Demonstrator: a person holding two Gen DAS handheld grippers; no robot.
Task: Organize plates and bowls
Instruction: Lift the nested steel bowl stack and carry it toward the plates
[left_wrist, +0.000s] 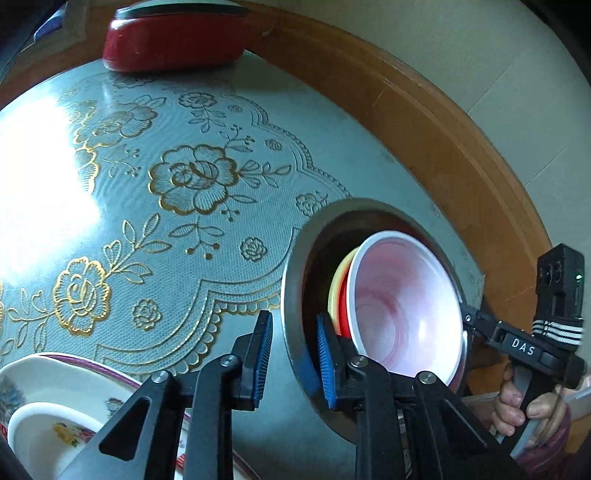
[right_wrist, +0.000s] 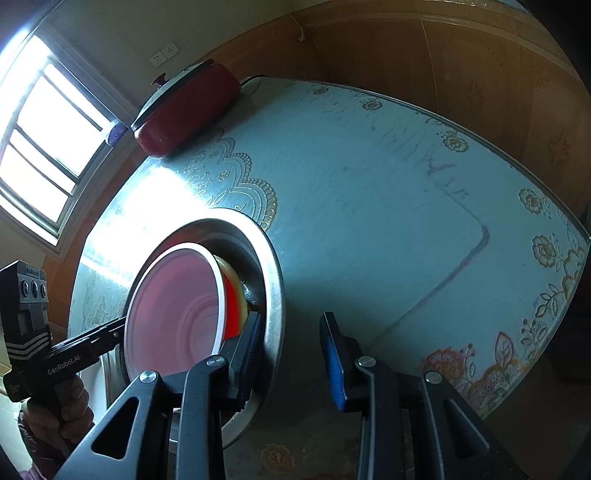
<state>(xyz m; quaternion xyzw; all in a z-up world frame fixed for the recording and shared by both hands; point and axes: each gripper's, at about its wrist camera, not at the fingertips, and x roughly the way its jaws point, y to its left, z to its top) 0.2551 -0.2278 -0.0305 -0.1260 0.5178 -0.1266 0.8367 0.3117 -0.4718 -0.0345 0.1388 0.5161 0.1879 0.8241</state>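
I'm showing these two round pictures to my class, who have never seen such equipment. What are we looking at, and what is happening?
A person holds a two-finger gripper in each hand, and a fisheye camera on each looks along its black, blue-padded jaws. One picture is taken from the left gripper, the other from the right gripper.

On the blue flowered tablecloth stand three things:
- a red lidded cooker
- a flowered white plate
- a round steel basin holding nested pink-white, red and yellow bowls

Both grippers straddle the basin's rim from opposite sides. The right one shows a gap outside the rim. Whether the left one pinches the rim is unclear.
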